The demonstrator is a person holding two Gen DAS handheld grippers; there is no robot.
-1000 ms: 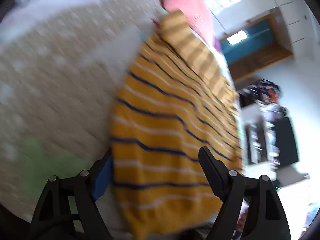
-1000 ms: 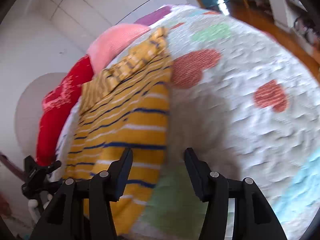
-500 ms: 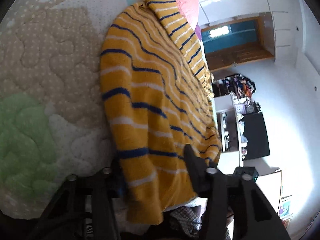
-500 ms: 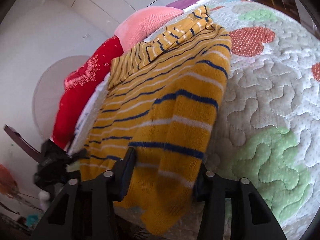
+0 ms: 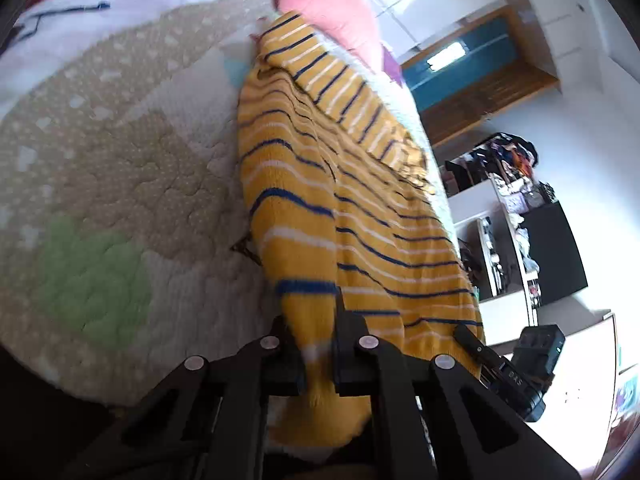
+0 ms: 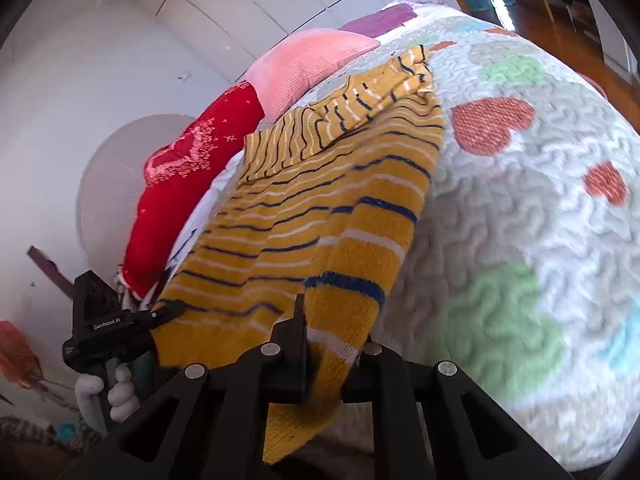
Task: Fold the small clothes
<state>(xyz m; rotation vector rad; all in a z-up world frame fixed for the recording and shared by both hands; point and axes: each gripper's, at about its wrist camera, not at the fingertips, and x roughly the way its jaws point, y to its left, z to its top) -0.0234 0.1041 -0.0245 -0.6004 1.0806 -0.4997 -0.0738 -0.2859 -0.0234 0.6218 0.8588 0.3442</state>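
Pinching the near hem corners of the striped sweater (image 5: 352, 216), spread along the quilted bed (image 5: 120, 168), left tool (image 5: 318, 344) and right tool (image 6: 330, 344) are best lifted level and carried evenly toward the collar.

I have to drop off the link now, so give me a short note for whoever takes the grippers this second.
Left gripper: shut on the near edge of the yellow striped sweater.
Right gripper: shut on the same near edge, at its other corner.
The sweater lies lengthwise on the quilt, a sleeve folded across its top; pink and red pillows sit beyond it.
Done: both near corners gripped.
Left: probably carry that edge up to the far end, then release.
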